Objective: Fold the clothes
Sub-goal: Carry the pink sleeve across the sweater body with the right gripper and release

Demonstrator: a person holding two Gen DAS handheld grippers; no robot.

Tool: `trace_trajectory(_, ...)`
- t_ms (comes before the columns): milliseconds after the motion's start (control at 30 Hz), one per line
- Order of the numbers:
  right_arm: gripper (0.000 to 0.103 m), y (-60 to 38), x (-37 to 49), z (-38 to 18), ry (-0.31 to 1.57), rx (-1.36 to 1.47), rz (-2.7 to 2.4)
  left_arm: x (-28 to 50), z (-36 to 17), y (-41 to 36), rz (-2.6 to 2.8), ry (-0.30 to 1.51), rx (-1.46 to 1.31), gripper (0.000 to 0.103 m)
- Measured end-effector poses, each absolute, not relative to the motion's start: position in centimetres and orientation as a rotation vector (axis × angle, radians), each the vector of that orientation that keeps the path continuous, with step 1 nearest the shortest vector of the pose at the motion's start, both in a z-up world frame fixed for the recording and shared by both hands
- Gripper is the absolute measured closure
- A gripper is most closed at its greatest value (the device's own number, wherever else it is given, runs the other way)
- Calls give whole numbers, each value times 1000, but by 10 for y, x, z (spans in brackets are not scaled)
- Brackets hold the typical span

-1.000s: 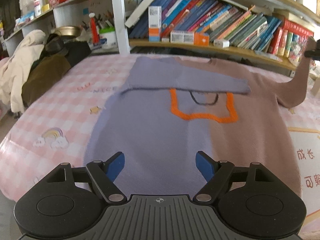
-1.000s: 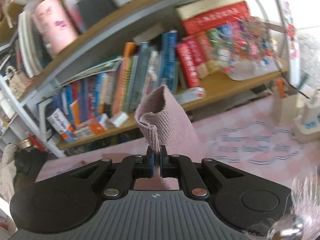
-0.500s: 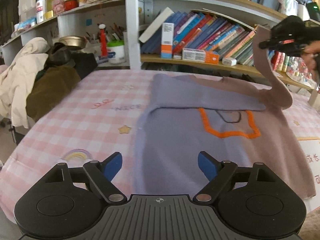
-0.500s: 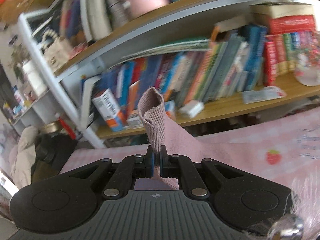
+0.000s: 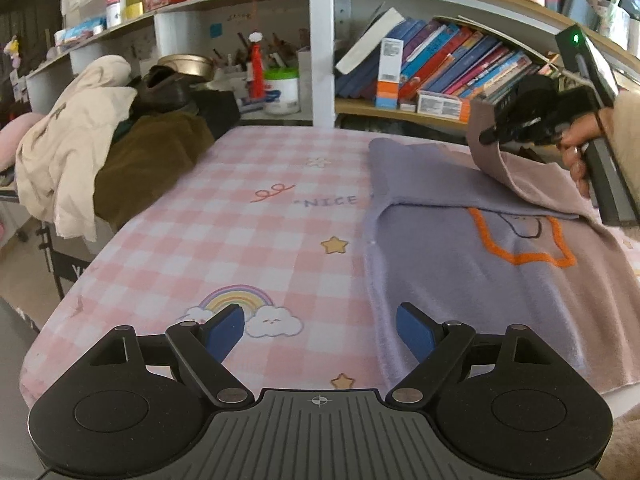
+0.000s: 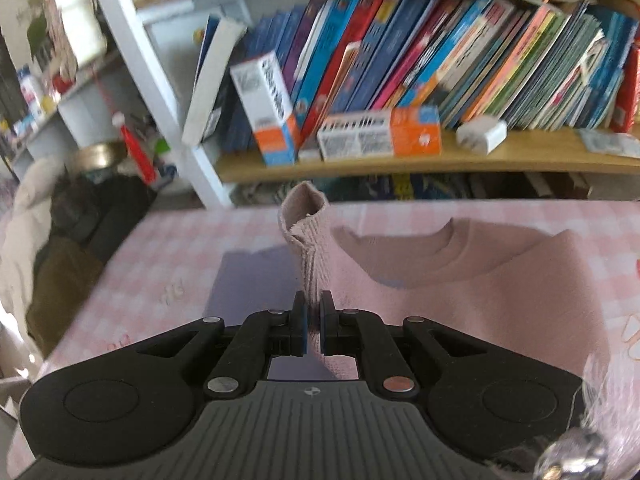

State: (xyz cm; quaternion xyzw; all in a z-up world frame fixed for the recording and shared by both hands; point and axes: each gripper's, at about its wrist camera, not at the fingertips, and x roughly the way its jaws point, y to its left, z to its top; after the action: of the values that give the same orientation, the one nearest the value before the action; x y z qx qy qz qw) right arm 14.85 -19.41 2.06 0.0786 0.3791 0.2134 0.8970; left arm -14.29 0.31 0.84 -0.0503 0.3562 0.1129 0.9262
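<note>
A lilac and dusty-pink sweater [image 5: 460, 272] with an orange outline lies flat on the pink checked table cover [image 5: 256, 232]. Its lilac sleeve is folded across the chest. My right gripper [image 6: 314, 330] is shut on the pink sleeve cuff [image 6: 304, 236] and holds it above the sweater's neckline; it also shows in the left wrist view [image 5: 490, 138], with the pink sleeve [image 5: 504, 168] draped down from it. My left gripper [image 5: 320, 330] is open and empty, low over the table's near edge by the sweater's lower left hem.
A bookshelf [image 6: 400, 80] full of books runs behind the table. A pile of cream and brown clothes [image 5: 88, 152] sits at the table's left end. Jars and a metal bowl [image 5: 186, 66] stand on the left shelf.
My right gripper has carried the pink sleeve cuff left and downward over the sweater's upper body. My left gripper has shifted left, so the sweater now lies to its right.
</note>
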Motion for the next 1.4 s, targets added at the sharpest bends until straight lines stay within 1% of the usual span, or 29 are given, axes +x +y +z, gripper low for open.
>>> trace_trajectory(200,95,-184,149,6,832,146,451,-141,4,10,233,744,-118,17)
trace_trajectory(233,89,-183,149,5,838,148,456,-141,4,10,232,745,-118,17)
trace_trajectory(267,77,-182,149,4,844,151,462,-141,4,11,230,747,-119,17)
trace_trajectory(300,69,-181,149,3,850,153,467,-140,4,11,229,747,-118,17)
trace_trajectory(333,57,-181,148,3,850,157,476,-140,4,11,226,745,-117,17)
trace_trajectory(567,42,-186,127,17,807,154,543,-133,6,7,191,723,-103,17)
trace_trajectory(833,40,-223,88,22,801,137,490,-121,8,-4,120,702,-81,17)
trace_trajectory(967,35,-245,58,25,783,101,448,-115,10,-10,83,696,-66,17)
trace_trajectory(1100,35,-270,27,24,776,103,395,-109,11,-16,48,692,-52,16)
trace_trajectory(1400,34,-319,-31,9,839,209,214,-98,11,-28,-14,687,-49,16)
